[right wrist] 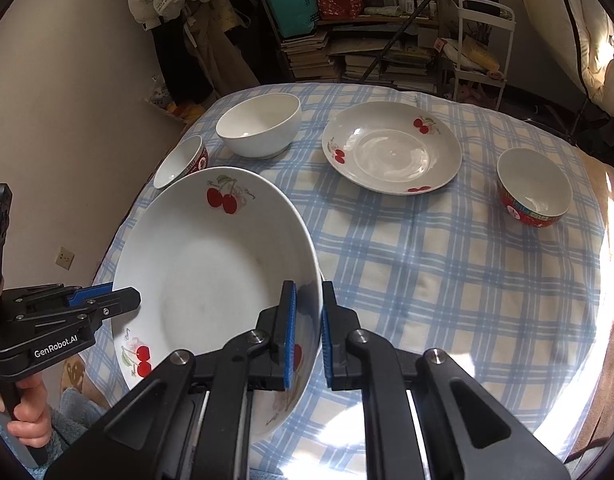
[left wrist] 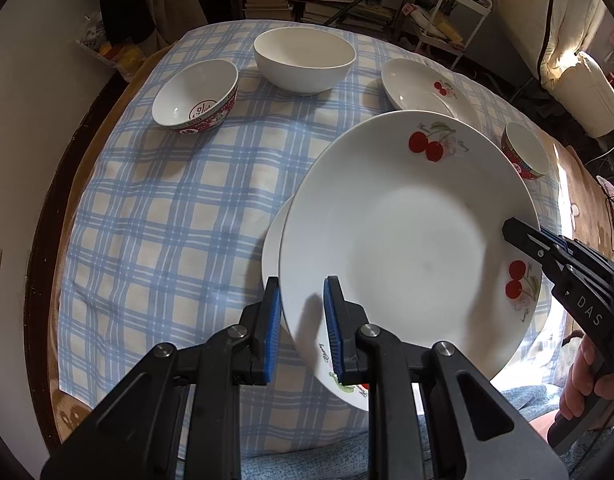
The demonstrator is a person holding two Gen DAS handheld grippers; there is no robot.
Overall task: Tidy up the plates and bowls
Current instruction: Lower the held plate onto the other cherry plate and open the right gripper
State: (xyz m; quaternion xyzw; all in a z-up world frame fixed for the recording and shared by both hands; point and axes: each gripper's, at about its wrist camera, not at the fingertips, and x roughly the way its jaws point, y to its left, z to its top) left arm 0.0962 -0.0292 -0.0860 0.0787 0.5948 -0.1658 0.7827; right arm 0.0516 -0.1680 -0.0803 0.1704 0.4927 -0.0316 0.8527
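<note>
At the bottom of both views, the left hand-held gripper and the right hand-held gripper each clamp opposite rims of a tilted white ceramic plate with red cherries, lifted above the blue-checked tabletop. Beyond it, toward the upper frame, sit a second cherry plate, a plain white bowl and two red-patterned bowls.

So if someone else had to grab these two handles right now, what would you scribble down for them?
Left gripper: shut on the near rim of the cherry plate, which is lifted and tilted.
Right gripper: shut on the same plate's opposite rim.
Below it, in the left view, the edge of another plate lies on the checked cloth.
Second cherry plate sits at the far side.
Bowls all apart: plain white bowl, red-patterned bowl on the left, another red-patterned bowl on the right.
Done: nothing stacked yet, as far as I can see.
Left: set this plate down, gather plates, nest bowls.
</note>
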